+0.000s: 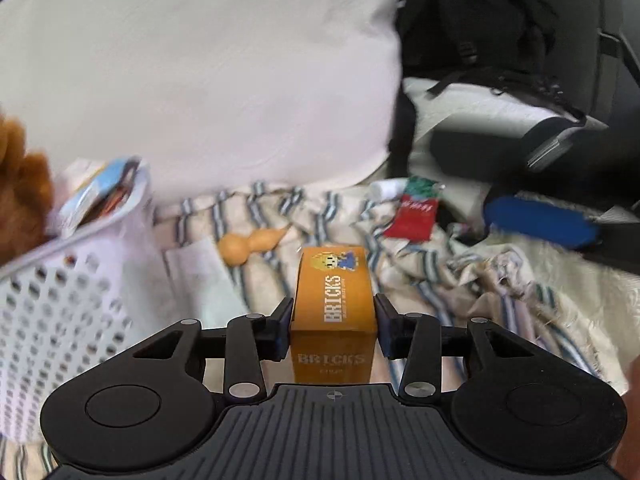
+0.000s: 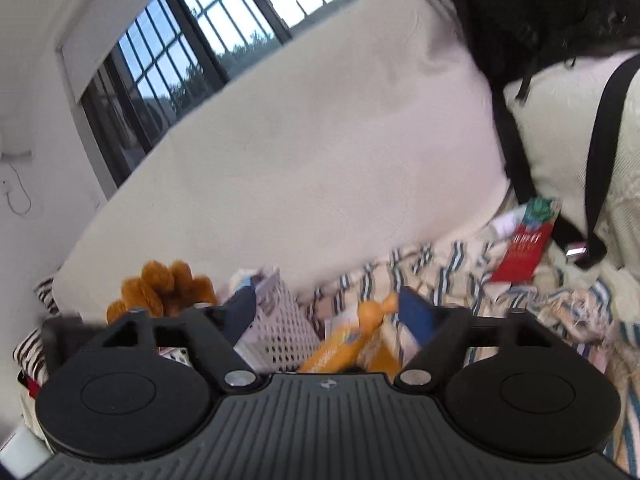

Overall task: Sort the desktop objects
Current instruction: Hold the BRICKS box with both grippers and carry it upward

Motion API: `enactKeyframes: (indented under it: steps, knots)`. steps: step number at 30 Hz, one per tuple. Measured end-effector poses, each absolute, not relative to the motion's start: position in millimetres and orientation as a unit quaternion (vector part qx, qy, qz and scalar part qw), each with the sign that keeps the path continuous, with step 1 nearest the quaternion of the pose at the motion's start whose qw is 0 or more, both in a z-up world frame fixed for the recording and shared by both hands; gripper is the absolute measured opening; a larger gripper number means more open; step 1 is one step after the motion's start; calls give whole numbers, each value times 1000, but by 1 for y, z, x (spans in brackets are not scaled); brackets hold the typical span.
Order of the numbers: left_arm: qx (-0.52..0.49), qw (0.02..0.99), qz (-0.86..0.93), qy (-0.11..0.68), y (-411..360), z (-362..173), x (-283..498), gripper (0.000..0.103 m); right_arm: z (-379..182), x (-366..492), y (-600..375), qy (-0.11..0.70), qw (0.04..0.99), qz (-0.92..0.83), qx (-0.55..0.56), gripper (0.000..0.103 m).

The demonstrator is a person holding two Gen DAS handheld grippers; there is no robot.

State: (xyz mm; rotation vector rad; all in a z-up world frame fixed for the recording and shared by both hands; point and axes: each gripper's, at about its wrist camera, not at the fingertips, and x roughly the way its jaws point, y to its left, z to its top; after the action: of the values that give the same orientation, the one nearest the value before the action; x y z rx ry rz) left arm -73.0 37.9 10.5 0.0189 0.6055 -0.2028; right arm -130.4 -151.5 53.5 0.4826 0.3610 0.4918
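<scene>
Two grippers recorded. Left gripper [image 1: 333,322] was clamped on an orange "BRICKS" box [image 1: 334,294], low centre of its frame, above a striped blanket [image 1: 420,276]. Right gripper [image 2: 326,314] stood with jaws apart, holding nothing. White perforated basket [image 1: 60,312] sat at left; orange gourd-shaped toy [image 1: 244,246] lay beside it; red packet [image 1: 414,216] lay right of centre.

left gripper [image 1: 333,326]: black linkage arms, dark blue pads, silver pivot screws
right gripper [image 2: 325,312]: same black build, blue pads
side discs: two round black housings each
base: grey ribbed plate, small crosshair mark at its front edge
</scene>
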Motion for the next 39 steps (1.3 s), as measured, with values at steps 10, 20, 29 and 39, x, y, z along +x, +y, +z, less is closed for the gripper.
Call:
enactKeyframes:
  steps: [10, 20, 29, 39]
  knots:
    - [-13, 948, -105, 302, 45, -2, -62, 51, 34, -51, -160, 324, 892, 212, 234, 89]
    - [22, 948, -90, 305, 34, -28, -55, 49, 23, -10, -62, 444, 864, 223, 83, 87]
    - [51, 958, -103, 264, 20, -8, -74, 42, 41, -56, -91, 399, 882, 223, 117, 75]
    - [80, 968, -78, 226, 31, 91, -68, 42, 132, -48, -82, 326, 901, 257, 126, 76]
